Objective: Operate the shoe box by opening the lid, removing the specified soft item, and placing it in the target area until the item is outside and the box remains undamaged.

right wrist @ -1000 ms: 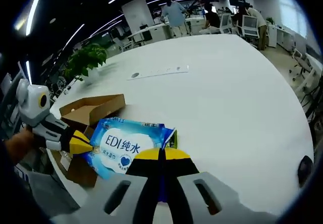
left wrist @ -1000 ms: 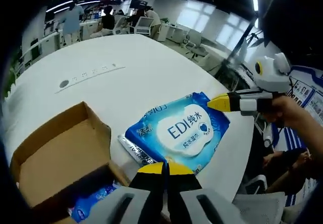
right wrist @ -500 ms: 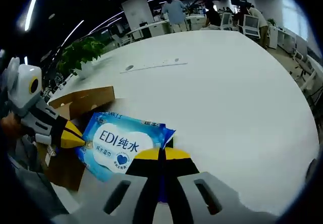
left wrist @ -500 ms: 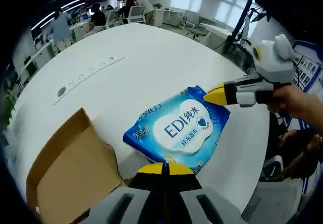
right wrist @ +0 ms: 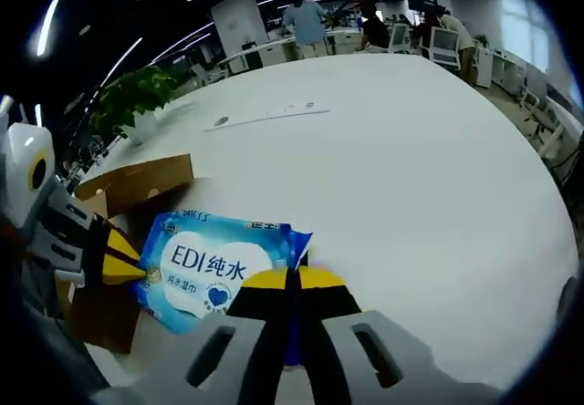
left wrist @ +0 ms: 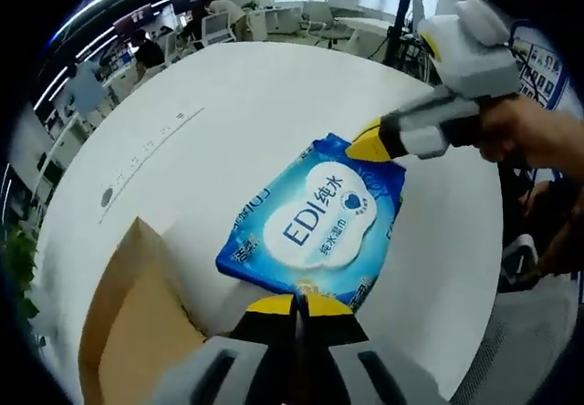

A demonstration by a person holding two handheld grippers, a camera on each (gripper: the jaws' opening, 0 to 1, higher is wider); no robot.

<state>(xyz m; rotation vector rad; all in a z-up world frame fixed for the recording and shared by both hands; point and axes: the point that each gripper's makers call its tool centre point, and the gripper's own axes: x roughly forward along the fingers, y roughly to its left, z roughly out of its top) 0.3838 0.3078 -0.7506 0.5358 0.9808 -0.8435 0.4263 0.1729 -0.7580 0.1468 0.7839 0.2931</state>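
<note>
A blue wet-wipe pack (left wrist: 315, 223) printed "EDI" hangs over the white table (left wrist: 246, 95), gripped at opposite ends. My left gripper (left wrist: 297, 301) is shut on its near edge. My right gripper (left wrist: 370, 142) comes in from the right, shut on the far corner, with a hand (left wrist: 534, 136) behind it. In the right gripper view the pack (right wrist: 212, 268) lies left of centre. There my right gripper (right wrist: 290, 277) pinches its right edge and the left gripper (right wrist: 123, 264) holds its left end. The open cardboard shoe box (left wrist: 137, 323) sits at lower left, also seen as the box (right wrist: 137, 181).
A grey socket strip (left wrist: 151, 148) and a round port (left wrist: 107, 196) lie in the tabletop beyond the box. A potted plant (right wrist: 137, 104) stands past the table's far left edge. People and desks (right wrist: 365, 31) fill the room behind. The table edge (left wrist: 493, 241) runs close on the right.
Both grippers stay shut on the pack and have carried it up and away from the box. The box's inside has dropped out of the left gripper view.
</note>
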